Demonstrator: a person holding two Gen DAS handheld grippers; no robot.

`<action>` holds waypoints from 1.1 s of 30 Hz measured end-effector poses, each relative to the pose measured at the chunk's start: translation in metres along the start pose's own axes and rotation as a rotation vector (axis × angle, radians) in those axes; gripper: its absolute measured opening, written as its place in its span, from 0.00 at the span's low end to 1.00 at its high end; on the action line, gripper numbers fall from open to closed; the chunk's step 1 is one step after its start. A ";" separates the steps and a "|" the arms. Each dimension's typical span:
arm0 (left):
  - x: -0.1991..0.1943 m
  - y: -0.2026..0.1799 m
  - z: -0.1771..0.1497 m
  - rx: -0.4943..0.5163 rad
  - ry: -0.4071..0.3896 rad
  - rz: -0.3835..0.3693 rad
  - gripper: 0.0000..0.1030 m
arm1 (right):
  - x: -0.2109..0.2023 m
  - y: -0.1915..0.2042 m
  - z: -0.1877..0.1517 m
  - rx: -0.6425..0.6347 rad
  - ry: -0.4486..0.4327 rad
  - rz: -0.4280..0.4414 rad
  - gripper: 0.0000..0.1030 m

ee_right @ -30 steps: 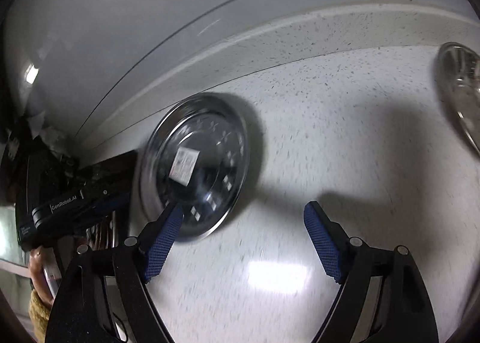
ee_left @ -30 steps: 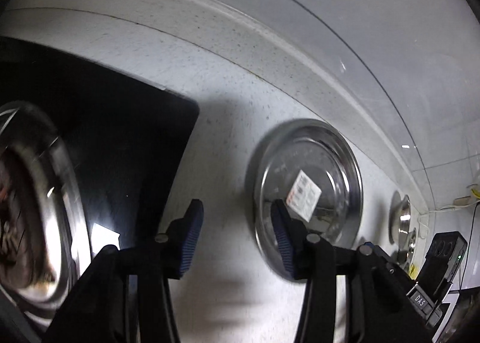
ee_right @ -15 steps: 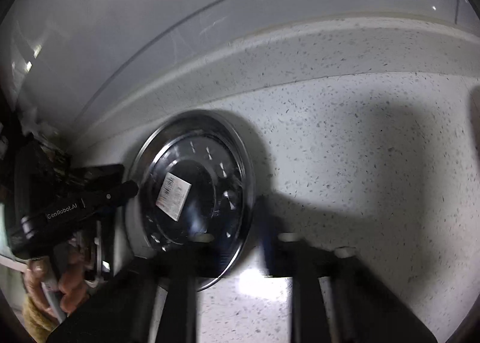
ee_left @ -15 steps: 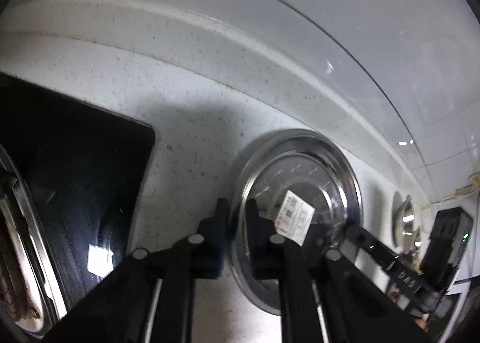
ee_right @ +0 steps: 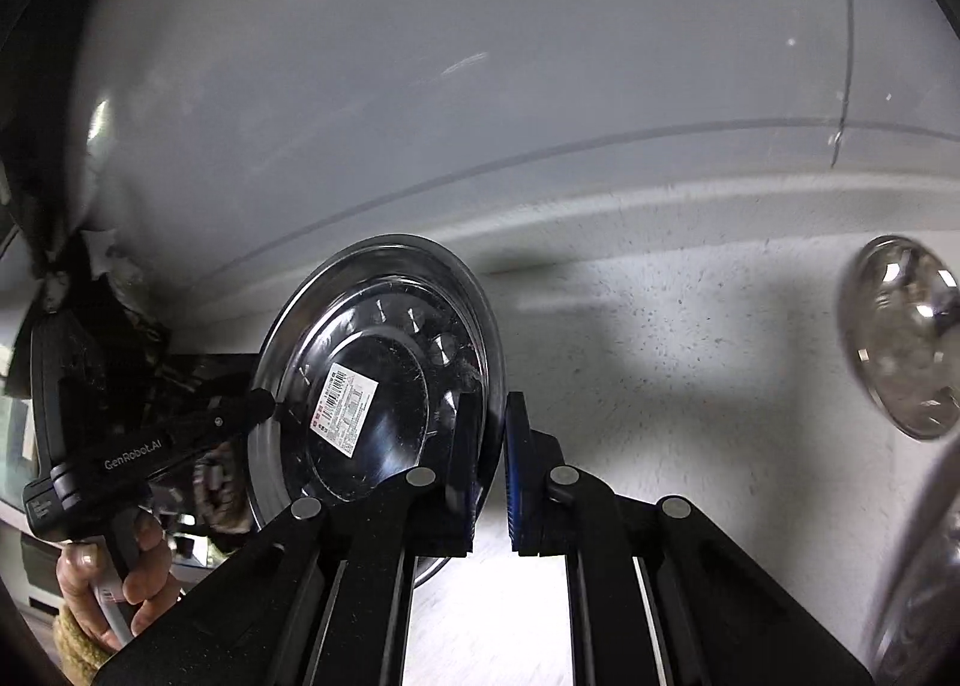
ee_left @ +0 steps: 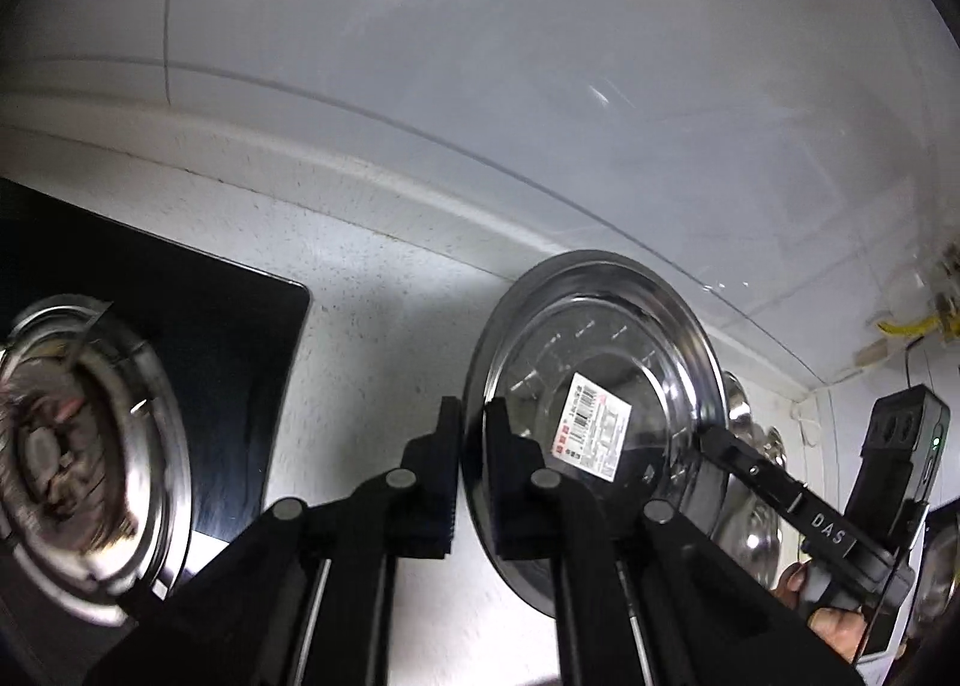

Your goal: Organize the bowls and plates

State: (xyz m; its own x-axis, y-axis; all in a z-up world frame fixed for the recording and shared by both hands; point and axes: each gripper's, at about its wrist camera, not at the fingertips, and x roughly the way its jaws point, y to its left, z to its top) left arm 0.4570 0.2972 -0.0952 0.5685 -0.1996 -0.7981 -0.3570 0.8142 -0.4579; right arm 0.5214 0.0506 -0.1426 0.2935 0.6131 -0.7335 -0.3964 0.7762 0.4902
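Steel plate [ee_left: 600, 386] clamped at opposite rims, left gripper [ee_left: 472, 470] and right gripper [ee_right: 489, 470] both closed on it, speckled desk [ee_right: 690, 356] beyond.

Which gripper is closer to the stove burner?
Left. The left gripper pinches the plate's rim on the burner side; the right gripper pinches the rim opposite.

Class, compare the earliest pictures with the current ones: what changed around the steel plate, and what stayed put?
Both grippers closed on opposite rim edges: left gripper, right gripper. The steel plate, flat on the counter before, is now raised off it. The stove burner and small bowl stayed put.
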 end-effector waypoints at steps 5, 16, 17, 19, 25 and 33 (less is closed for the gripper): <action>-0.064 -0.015 -0.030 0.033 -0.021 -0.034 0.07 | -0.055 0.017 -0.016 -0.014 -0.040 0.008 0.08; -0.166 -0.043 -0.162 0.102 -0.045 -0.113 0.07 | -0.159 0.035 -0.116 -0.092 -0.090 0.022 0.08; -0.168 -0.044 -0.175 0.096 -0.037 -0.119 0.07 | -0.167 0.024 -0.122 -0.093 -0.087 0.026 0.08; -0.167 -0.039 -0.204 0.085 -0.021 -0.134 0.07 | -0.171 0.017 -0.142 -0.105 -0.065 0.016 0.08; -0.121 -0.010 -0.283 0.049 0.065 -0.132 0.07 | -0.152 -0.029 -0.195 -0.082 0.023 0.009 0.08; -0.070 0.015 -0.315 -0.017 0.116 -0.072 0.07 | -0.106 -0.080 -0.227 -0.037 0.123 0.024 0.08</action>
State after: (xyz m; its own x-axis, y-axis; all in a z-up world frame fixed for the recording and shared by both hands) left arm 0.1782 0.1518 -0.1699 0.5038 -0.3198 -0.8025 -0.3312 0.7864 -0.5213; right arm 0.3248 -0.1101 -0.2105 0.1760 0.6069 -0.7750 -0.4347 0.7543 0.4920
